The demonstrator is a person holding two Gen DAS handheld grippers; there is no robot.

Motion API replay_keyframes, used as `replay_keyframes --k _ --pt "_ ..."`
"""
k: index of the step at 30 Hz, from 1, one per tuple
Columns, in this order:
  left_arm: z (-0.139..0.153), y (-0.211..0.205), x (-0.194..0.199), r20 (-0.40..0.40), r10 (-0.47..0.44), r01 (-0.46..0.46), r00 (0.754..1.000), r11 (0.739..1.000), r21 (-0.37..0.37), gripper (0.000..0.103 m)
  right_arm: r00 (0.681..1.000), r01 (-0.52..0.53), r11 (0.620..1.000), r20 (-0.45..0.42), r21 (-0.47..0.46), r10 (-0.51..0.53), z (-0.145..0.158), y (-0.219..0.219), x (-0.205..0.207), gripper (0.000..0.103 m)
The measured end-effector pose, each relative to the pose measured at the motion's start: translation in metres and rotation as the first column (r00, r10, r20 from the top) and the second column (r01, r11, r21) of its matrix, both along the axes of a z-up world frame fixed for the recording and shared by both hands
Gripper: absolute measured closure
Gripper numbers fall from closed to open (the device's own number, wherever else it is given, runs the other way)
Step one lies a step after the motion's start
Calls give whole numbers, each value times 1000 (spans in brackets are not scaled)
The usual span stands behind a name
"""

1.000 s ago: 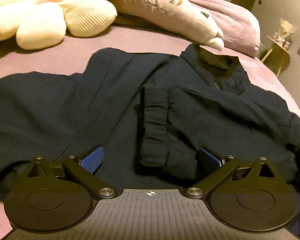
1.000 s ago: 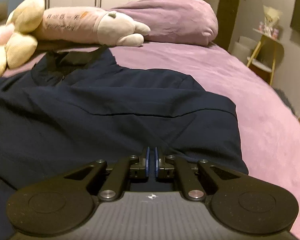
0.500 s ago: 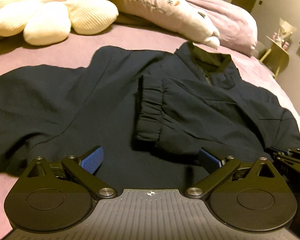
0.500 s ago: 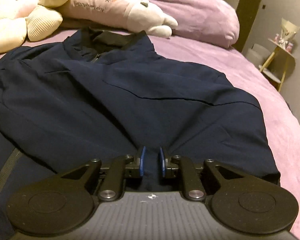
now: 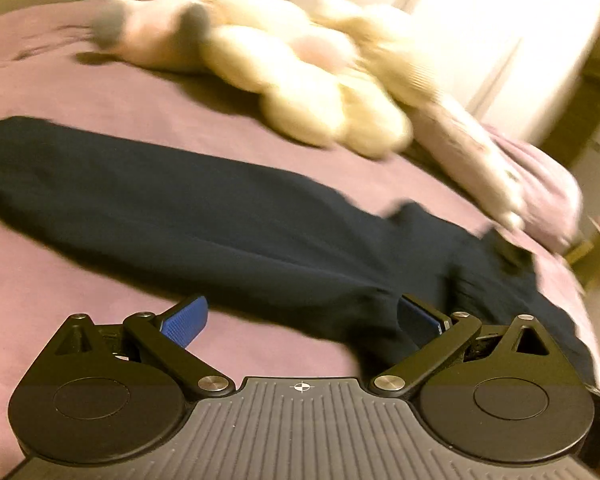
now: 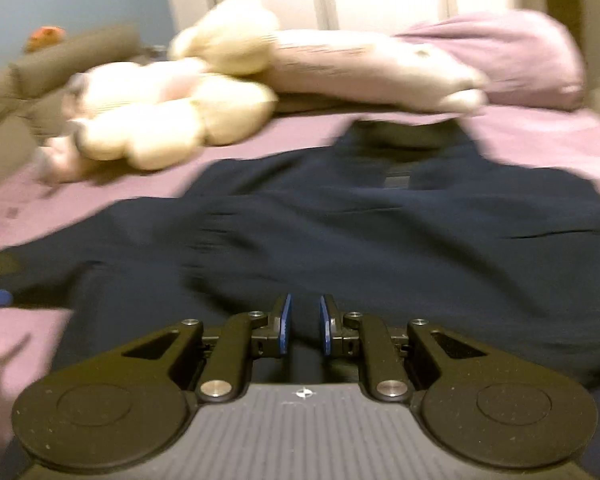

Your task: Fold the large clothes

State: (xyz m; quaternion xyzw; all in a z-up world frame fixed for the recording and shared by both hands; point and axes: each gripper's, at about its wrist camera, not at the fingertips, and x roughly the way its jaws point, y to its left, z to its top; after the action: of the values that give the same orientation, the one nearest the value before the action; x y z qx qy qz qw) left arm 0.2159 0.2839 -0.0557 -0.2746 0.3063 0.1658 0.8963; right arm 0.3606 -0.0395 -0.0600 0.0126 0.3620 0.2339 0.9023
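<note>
Navy jacket [image 6: 380, 240] lies flat on the bed [image 5: 100, 92], filling mid-frame. Left tongs [image 5: 300, 320] spread wide, empty, above the sleeve [image 5: 160, 200] at frame left, prob. lining up to fold it in. Right tongs [image 6: 304, 330] slightly apart w/ hem cloth between; grip unclear.

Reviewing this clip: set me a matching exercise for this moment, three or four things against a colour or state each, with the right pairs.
Things:
1. left gripper
2. right gripper
3. jacket
4. plush toys

States:
A. dark navy, spread on the bed
B. jaws wide apart, empty
C. cream, near the head of the bed
D. jaws only narrowly parted, over dark cloth

Pairs: 1-B, 2-D, 3-A, 4-C
</note>
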Motion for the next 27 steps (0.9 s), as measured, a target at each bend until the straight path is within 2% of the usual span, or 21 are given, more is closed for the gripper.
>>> replay_keyframes --k 3,6,11,12,15,17,20,24,25,26,27 --pt "-10 40 -17 -11 108 -109 994 993 -52 0 999 -33 999 -20 21 34 -5 44 8 88" --pt "-19 70 -30 -2 181 -180 983 978 -108 0 997 -62 997 -32 41 64 -8 87 17 88" --pt "-27 98 -37 4 246 -243 969 962 -121 1 997 -76 997 -2 9 76 -12 144 26 88" --pt "-28 100 -39 2 256 -254 967 960 -119 4 997 -75 997 -4 -3 75 -15 148 25 88" --pt "-33 114 -39 4 289 -285 957 949 -138 7 992 -76 997 -98 -19 74 -45 156 32 88" --pt "-35 121 -41 13 306 -300 952 942 -151 11 995 -79 997 -65 -1 78 -53 151 26 89" --pt "-36 133 -38 11 347 -342 938 928 -149 16 994 -92 995 -59 -32 90 -51 155 25 89" --pt "-43 157 -38 17 421 -407 907 886 -223 29 994 -96 995 -54 -29 94 -53 154 25 89" --pt "-46 164 -37 18 438 -421 899 873 -246 41 995 -93 995 -50 -25 92 -54 154 24 89" --pt "-49 170 -36 13 456 -436 890 860 -265 48 995 -93 995 -44 -26 91 -54 154 23 89" --pt "-53 175 -36 9 467 -446 884 849 -282 62 995 -94 995 -38 -28 93 -55 154 22 89"
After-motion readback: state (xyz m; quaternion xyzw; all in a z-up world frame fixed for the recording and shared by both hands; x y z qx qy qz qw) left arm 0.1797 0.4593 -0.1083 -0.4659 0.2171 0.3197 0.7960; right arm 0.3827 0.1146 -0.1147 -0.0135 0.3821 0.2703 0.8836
